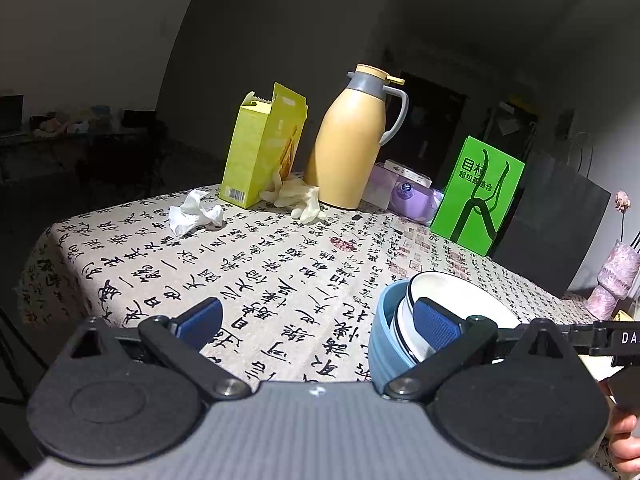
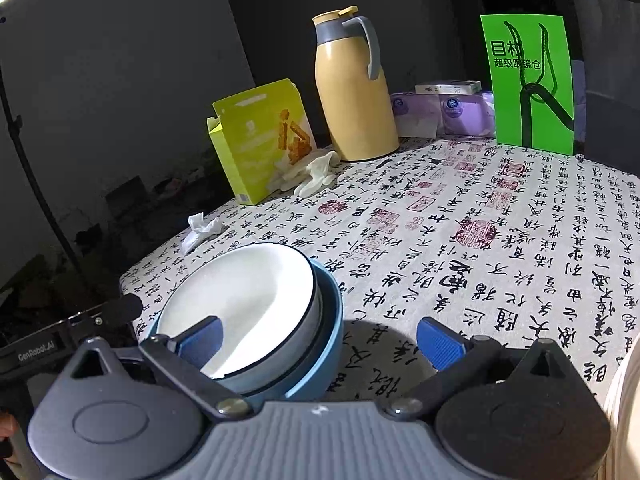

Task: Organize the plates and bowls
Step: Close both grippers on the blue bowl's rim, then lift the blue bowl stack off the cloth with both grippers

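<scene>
White bowl [image 2: 256,300] nested in blue bowl [image 2: 328,344]; left gripper [image 1: 320,320], right gripper [image 2: 320,340] both spread wide, empty

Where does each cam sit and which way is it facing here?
Left wrist: on the left tool, facing across the table toward the thermos; nested bowls at its right finger; a hand shows at the right edge.
Right wrist: on the right tool, facing the same way; nested bowls at its left finger.
Shared: bowls, thermos, green bag, yellow box, both tools open.
</scene>
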A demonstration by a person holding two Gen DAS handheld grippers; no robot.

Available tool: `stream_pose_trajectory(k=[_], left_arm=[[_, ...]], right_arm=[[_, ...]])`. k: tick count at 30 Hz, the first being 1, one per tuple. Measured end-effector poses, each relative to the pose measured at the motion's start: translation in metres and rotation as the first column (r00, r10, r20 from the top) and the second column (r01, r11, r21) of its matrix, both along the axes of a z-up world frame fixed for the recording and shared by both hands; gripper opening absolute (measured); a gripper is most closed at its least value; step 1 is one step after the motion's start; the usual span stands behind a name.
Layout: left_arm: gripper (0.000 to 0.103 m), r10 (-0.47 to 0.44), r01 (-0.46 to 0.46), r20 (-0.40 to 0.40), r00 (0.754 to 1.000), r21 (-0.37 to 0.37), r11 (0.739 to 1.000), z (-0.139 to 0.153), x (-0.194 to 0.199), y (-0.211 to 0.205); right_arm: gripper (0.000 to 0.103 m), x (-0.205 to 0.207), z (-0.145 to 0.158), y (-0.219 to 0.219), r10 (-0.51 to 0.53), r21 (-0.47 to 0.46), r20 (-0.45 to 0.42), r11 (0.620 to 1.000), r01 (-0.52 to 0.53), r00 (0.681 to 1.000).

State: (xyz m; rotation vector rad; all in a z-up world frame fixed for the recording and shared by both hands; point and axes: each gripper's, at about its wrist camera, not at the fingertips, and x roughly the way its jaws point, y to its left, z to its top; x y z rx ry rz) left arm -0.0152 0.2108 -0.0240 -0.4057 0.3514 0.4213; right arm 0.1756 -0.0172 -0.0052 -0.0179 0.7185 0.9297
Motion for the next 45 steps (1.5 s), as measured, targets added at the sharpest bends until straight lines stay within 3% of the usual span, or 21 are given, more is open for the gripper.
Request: stream_pose_trajectory(k=[12,17,25,29,35,45], left_arm=[[0.103,-0.011,0.011,0.004,1.0,-0.017,1.0,0.003,0.002,-0.001],[0.103,-0.055,0.055,0.002,0.998,-0.066,0.996,0.008,0.012,0.001],[0.103,-0.142,0.135,-0.035,0.989,-0.161,0.978,0.005,0.036,0.002],[0.103,-0.146,0.129,-0.076,0.986,-0.195,0.972,0.002,0.05,0.003],[0.103,-0.161,0.112,-0.123,0.979,-0.332,0.937,-0.009,0.069,0.017],[0.103,-0.204,0.106,-0.18,0.962,-0.445,0.889,-0.025,0.088,0.029]], right_arm=[[0.103,-0.002,-0.001,-0.001,-0.005,0.006,-0.03,1.0,0.005,1.0],[0.103,0.002,0.001,0.001,-0.021,0.024,-0.089,0.999,0.023,0.996],[0.103,0.0,0.001,-0.003,-0.055,0.003,-0.112,0.998,0.055,0.992],[0.102,0.004,-0.001,-0.003,-0.063,0.006,-0.151,0.998,0.064,0.987],[0.097,0.014,-0.009,0.008,-0.058,0.006,-0.259,0.998,0.062,0.964],[0.091,0.026,-0.023,0.018,-0.111,-0.049,-0.347,0.994,0.101,0.931]])
